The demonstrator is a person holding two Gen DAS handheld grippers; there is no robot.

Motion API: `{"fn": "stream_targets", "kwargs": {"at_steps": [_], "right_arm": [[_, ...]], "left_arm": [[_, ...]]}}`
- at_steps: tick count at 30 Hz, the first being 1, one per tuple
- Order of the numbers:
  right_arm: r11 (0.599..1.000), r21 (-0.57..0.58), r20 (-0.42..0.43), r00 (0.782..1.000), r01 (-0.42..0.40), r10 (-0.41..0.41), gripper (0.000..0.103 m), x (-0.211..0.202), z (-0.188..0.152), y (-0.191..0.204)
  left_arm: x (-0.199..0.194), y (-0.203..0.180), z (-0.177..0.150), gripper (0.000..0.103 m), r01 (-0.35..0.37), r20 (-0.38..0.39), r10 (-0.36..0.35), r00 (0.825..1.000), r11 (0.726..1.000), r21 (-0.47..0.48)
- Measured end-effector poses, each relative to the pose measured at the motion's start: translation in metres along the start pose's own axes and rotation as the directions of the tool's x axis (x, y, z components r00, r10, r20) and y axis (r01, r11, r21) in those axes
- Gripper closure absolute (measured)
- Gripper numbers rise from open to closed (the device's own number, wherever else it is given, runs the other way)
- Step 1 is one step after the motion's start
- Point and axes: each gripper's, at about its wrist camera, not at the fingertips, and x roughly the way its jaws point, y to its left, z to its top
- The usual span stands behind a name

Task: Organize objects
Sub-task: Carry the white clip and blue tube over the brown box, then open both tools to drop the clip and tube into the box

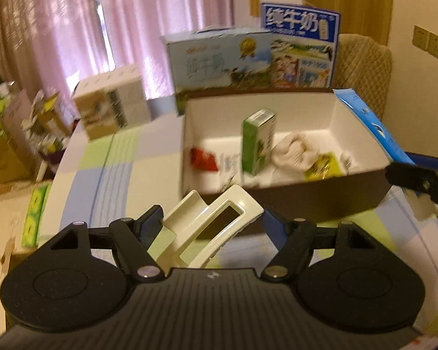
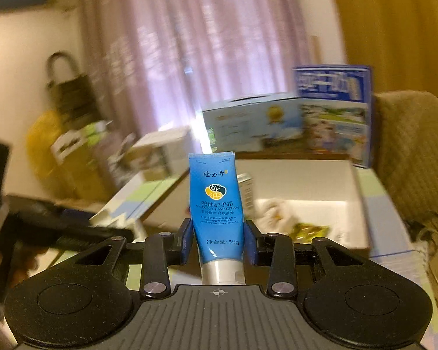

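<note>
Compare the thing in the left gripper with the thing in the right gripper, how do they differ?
The left gripper holds a cream hair clip; the right gripper holds a blue hand cream tube. The clip is plain, rigid-looking plastic with an open slot; the tube is printed with text and has a silver cap. The clip lies tilted across the jaws; the tube stands upright, cap toward the camera. Both are held in front of the open box.

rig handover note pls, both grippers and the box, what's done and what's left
Left gripper: jaws wide, a cream clip between them; real grip unclear.
Right gripper: shut on a blue hand cream tube, cap toward the camera.
Box on the table, open, ahead of both grippers. Already inside: green carton standing, white cloth, yellow packet, a red item.
Left: put the tube and the clip in the box.
</note>
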Motion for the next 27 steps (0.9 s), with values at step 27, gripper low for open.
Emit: {"fn": "stream_targets", "kwargs": {"at_steps": [27], "right_arm": [[0.941, 0.097, -0.119, 0.943, 0.324, -0.312, 0.068, 0.14, 0.019, -0.122]], "left_arm": [[0.121, -0.066, 0.089, 0.032, 0.045, -0.034, -0.043, 0.998, 0.997, 0.064]]}}
